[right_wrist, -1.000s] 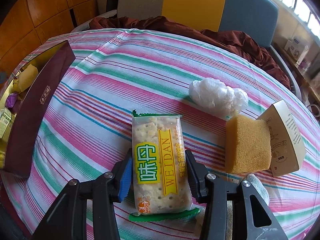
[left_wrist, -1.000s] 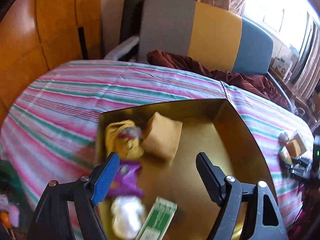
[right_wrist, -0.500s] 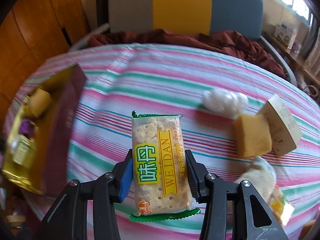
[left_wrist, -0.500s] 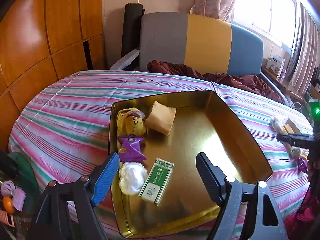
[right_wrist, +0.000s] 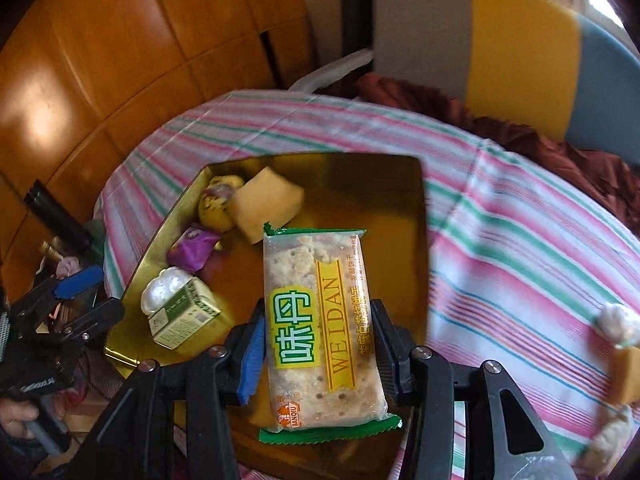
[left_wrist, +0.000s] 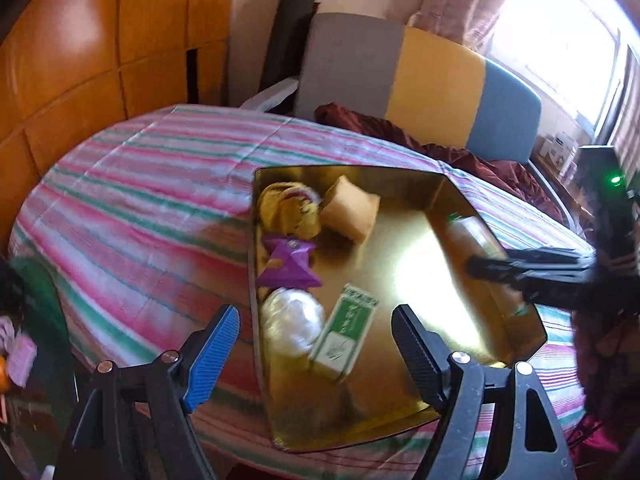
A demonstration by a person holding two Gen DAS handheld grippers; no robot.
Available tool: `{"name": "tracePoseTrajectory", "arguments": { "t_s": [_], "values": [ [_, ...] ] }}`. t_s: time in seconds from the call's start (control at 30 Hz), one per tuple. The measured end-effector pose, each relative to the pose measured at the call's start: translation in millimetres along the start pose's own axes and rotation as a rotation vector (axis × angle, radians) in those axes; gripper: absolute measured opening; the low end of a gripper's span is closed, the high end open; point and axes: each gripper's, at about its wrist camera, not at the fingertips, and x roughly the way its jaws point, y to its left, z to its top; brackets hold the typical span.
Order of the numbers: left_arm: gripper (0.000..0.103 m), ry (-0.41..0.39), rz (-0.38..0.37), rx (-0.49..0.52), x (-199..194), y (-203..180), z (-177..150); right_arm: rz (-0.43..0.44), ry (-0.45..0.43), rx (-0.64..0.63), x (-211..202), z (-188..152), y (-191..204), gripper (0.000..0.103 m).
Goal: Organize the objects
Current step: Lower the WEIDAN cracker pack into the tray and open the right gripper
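My right gripper (right_wrist: 318, 344) is shut on a clear cracker packet (right_wrist: 320, 320) with yellow and green print and holds it above the gold tray (right_wrist: 400, 168). It enters the left wrist view (left_wrist: 560, 276) from the right, over the tray's right side. The tray (left_wrist: 404, 400) holds a yellow bag (left_wrist: 286, 210), a tan cake (left_wrist: 350, 212), a purple packet (left_wrist: 290, 266), a white wrapped ball (left_wrist: 292, 320) and a green box (left_wrist: 346, 336). My left gripper (left_wrist: 316, 356) is open and empty, above the tray's near left edge.
The tray lies on a round table with a striped cloth (left_wrist: 132, 208). A tan cake (right_wrist: 628, 368) and white wrapped pieces (right_wrist: 618, 322) lie at the table's right. A grey, yellow and blue sofa (left_wrist: 420, 84) with a dark red blanket (left_wrist: 452, 156) stands behind.
My right gripper has carried the cracker packet left from the table to above the tray. My left gripper has pulled back and left from over the tray, still open.
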Motion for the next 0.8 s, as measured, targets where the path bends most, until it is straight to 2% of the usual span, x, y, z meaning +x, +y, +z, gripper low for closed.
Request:
{"name": "tracePoseTrajectory", "arguments": {
  "t_s": [0.27,0.33,0.37,0.4,0.47,0.53,0.63,0.8],
  "values": [
    [0.078,-0.006,-0.004,-0.042,-4.3,22.2,-8.0,-0.011,0.078,-0.082,59.0,15.2,46.0,0.048],
    [0.078,-0.007,-0.008,-0.043,-4.1,22.2,-8.3,0.027,0.072,-0.088,66.7,21.3,55.8,0.050],
    [0.078,-0.006,-0.013,-0.044,-3.6,22.6,-8.7,0.067,0.070,-0.094,67.3,23.2,59.2,0.050],
    [0.078,-0.003,-0.012,-0.045,-2.8,23.0,-9.1,0.091,0.063,-0.106,67.7,23.7,64.0,0.056],
    [0.078,0.005,-0.017,-0.050,-0.4,23.9,-9.5,0.083,0.038,-0.128,66.7,22.5,70.3,0.067],
    [0.078,0.012,-0.023,-0.048,0.8,23.3,-9.8,0.107,0.032,-0.115,64.4,20.1,70.5,0.067],
    [0.077,0.008,-0.013,-0.029,0.2,18.7,-10.3,0.092,0.018,-0.096,56.8,13.8,63.6,0.068],
    [0.074,0.001,-0.006,0.005,-2.4,8.4,-11.6,0.065,-0.013,-0.048,37.1,1.3,51.6,0.079]
  ]
}}
